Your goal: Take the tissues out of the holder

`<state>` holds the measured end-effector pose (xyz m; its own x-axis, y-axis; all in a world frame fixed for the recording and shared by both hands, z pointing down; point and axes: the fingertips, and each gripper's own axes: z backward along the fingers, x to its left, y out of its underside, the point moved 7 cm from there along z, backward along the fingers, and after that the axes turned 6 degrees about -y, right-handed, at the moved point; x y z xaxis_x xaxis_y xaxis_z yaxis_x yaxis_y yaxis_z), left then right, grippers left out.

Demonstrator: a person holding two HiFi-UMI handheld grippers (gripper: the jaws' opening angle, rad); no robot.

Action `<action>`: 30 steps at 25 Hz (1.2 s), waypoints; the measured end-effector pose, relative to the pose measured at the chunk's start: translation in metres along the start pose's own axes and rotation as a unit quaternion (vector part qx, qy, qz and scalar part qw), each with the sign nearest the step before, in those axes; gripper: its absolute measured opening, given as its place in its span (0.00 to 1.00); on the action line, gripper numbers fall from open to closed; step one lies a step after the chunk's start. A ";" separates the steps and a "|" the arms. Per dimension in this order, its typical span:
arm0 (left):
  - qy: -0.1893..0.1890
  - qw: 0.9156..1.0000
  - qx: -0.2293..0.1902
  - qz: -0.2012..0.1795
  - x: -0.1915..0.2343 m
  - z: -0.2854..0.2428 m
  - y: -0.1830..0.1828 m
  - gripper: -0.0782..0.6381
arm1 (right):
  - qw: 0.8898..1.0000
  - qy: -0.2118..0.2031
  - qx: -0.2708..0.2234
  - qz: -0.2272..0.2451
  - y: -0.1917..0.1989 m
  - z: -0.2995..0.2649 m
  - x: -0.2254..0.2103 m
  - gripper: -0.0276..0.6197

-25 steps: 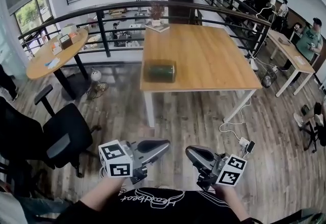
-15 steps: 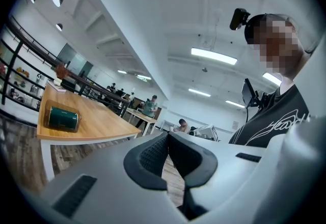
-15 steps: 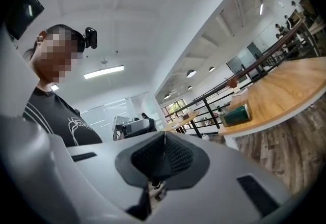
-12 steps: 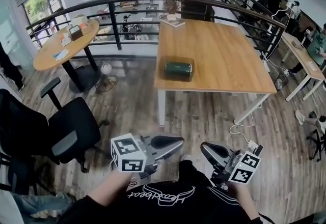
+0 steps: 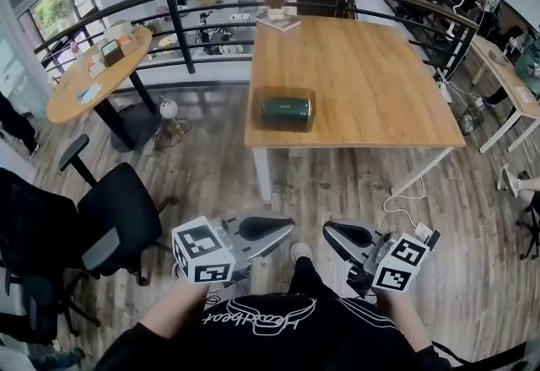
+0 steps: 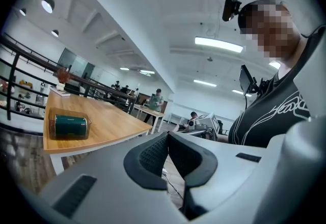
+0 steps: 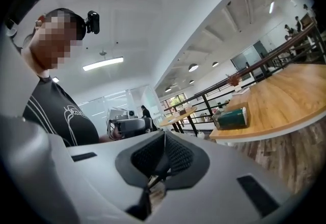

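The wooden floor (image 5: 337,184) lies open between the person and the long wooden worktop (image 5: 363,66), so the step in hand is, by my reading, the approach; nothing of the task itself is done yet. A black office chair (image 5: 118,217) stands off to the left, well clear of a straight path.

The holder (image 5: 287,109), a dark green box lying on its side, sits on the worktop near its front edge and close to the left corner, with bare wood all round it. It is too small from here to tell whether any tissues stick out, or which face has the opening.

The left gripper (image 5: 285,226) and right gripper (image 5: 331,231) are held low, close to the body and near each other. Both point roughly level toward the worktop and are well apart from the holder. Each gripper's own view shows its ribbed pads (image 6: 153,154) pressed together with nothing between them.

To do this well, walk to the near left corner so the holder is straight ahead, and find the opening before committing. Part both sets of jaws while closing in. One gripper should probably steady the box, since a light holder near an edge may slide or tip when the other gripper pinches a tissue and pulls.
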<state>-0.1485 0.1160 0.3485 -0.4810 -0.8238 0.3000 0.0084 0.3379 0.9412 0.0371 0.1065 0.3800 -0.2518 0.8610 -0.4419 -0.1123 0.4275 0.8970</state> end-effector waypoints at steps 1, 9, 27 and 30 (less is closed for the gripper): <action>0.000 1.000 0.003 0.002 0.009 -0.008 -0.001 0.13 | 1.000 -0.001 -0.002 -0.009 -0.002 -0.001 -0.013 0.07; -0.005 0.999 0.033 0.037 0.093 -0.089 -0.012 0.13 | 0.999 -0.009 0.003 -0.051 -0.034 -0.010 -0.131 0.07; -0.065 0.995 0.079 0.022 0.238 -0.208 -0.054 0.13 | 0.997 -0.065 0.029 -0.021 -0.122 -0.032 -0.317 0.07; -0.070 0.994 0.083 0.002 0.247 -0.208 -0.062 0.13 | 0.996 -0.067 0.051 0.000 -0.126 -0.039 -0.324 0.07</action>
<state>-0.0855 -0.2033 0.3969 -0.5982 -0.7548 0.2692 -0.1280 0.4216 0.8977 0.0952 -0.2372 0.4108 -0.1206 0.8874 -0.4449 -0.0123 0.4468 0.8945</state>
